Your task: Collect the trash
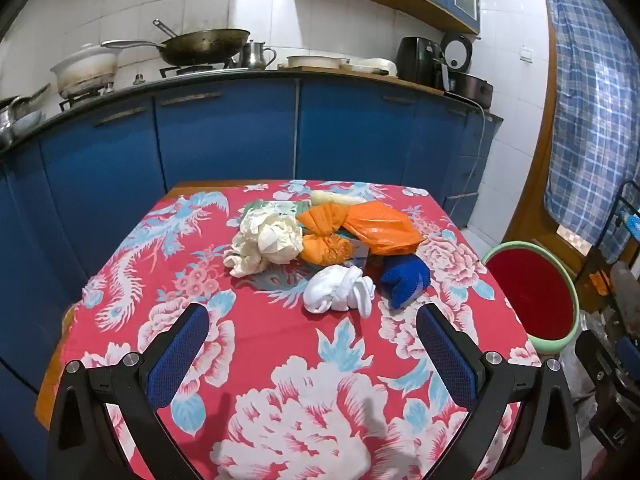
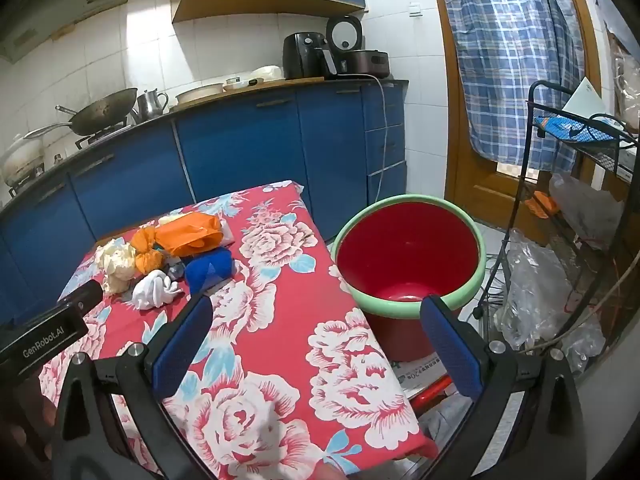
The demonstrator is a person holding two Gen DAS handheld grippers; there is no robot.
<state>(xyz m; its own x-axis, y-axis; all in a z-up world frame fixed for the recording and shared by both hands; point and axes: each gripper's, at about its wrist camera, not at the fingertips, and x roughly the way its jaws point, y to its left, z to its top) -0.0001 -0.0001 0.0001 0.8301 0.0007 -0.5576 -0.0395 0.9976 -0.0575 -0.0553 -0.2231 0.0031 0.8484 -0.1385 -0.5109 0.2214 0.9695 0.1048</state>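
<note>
Your left gripper [image 1: 312, 344] and right gripper [image 2: 316, 336] hovering with jaws wide, holding nothing, crumpled white, orange and blue trash pile [image 1: 320, 244] lying ahead on the floral-clothed bench [image 1: 280, 380], red green-rimmed bucket [image 2: 408, 256] standing beside it.

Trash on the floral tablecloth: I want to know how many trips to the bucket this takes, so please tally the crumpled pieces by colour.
Orange crumpled plastic bags: 2
Cream crumpled paper wad: 1
White crumpled tissue wad: 1
Blue crumpled mesh piece: 1
Total: 5; flatter scraps underneath are too hidden to count.
</note>
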